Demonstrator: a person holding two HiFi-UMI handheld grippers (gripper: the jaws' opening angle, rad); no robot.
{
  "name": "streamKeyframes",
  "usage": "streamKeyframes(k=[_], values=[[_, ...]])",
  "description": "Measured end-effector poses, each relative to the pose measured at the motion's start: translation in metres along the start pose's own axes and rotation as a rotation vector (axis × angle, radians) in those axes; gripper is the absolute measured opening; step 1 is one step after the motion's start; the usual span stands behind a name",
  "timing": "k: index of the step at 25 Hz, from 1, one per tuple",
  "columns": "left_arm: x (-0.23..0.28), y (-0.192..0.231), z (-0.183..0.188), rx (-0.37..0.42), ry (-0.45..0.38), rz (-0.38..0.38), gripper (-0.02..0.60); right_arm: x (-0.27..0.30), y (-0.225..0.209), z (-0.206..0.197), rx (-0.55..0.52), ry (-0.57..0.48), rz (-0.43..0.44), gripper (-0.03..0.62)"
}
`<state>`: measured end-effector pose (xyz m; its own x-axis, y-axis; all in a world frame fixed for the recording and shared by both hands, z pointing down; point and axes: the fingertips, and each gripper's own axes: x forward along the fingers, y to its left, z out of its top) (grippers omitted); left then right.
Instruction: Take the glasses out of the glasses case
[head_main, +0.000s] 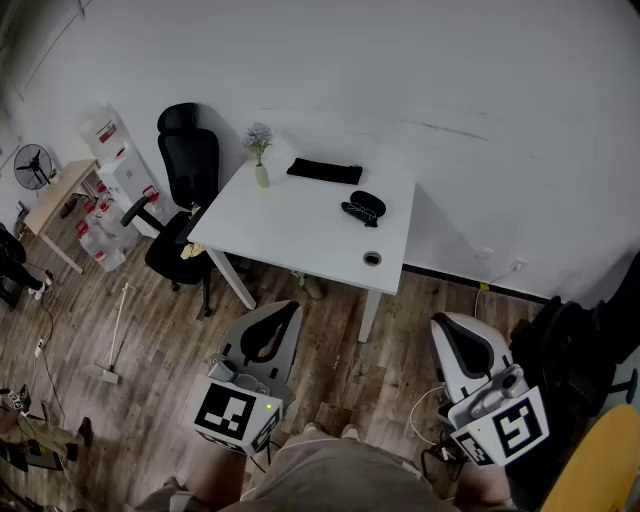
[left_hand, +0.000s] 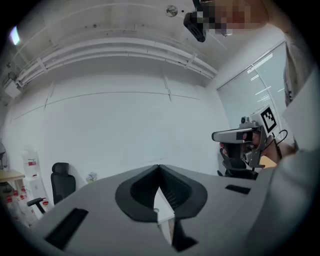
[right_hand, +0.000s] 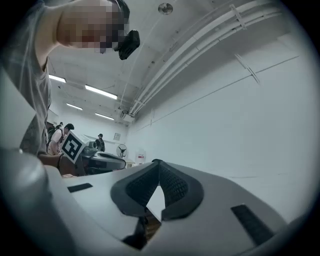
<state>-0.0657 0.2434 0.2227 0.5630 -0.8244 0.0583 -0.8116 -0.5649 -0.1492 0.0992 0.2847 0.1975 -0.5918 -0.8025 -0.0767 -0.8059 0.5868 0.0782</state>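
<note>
The black glasses case (head_main: 371, 201) lies on the white table (head_main: 300, 225), towards its far right. A dark pair of glasses (head_main: 357, 211) rests on the tabletop just in front of the case, touching or nearly touching it. Both grippers are held low near the person's body, well short of the table. My left gripper (head_main: 291, 306) (left_hand: 159, 166) has its jaws together and nothing between them. My right gripper (head_main: 441, 323) (right_hand: 158, 162) is likewise shut and empty. Both point level towards the wall.
On the table also stand a small vase with flowers (head_main: 260, 160), a flat black pad (head_main: 325, 171) and a small round object (head_main: 372, 258). A black office chair (head_main: 186, 190) stands at the table's left. Wooden floor lies between me and the table.
</note>
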Motion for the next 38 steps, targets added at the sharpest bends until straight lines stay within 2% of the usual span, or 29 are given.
streamKeyframes(k=[21, 22, 24, 25, 38], values=[[0.017, -0.01, 0.001, 0.005, 0.004, 0.011, 0.017, -0.007, -0.016, -0.006, 0.008, -0.018, 0.003, 0.035], [0.018, -0.011, 0.002, 0.008, 0.001, 0.014, 0.017, -0.008, -0.018, -0.006, 0.005, -0.018, 0.001, 0.049], [0.019, -0.012, 0.001, 0.014, 0.003, 0.018, 0.017, -0.008, -0.022, -0.008, 0.01, -0.017, -0.002, 0.14], [0.019, -0.012, 0.001, 0.015, 0.006, 0.02, 0.017, -0.008, -0.024, -0.009, 0.015, -0.017, -0.004, 0.167], [0.045, 0.011, -0.012, 0.025, -0.005, 0.026, 0.017, 0.022, -0.04, -0.036, 0.003, 0.019, 0.013, 0.181]])
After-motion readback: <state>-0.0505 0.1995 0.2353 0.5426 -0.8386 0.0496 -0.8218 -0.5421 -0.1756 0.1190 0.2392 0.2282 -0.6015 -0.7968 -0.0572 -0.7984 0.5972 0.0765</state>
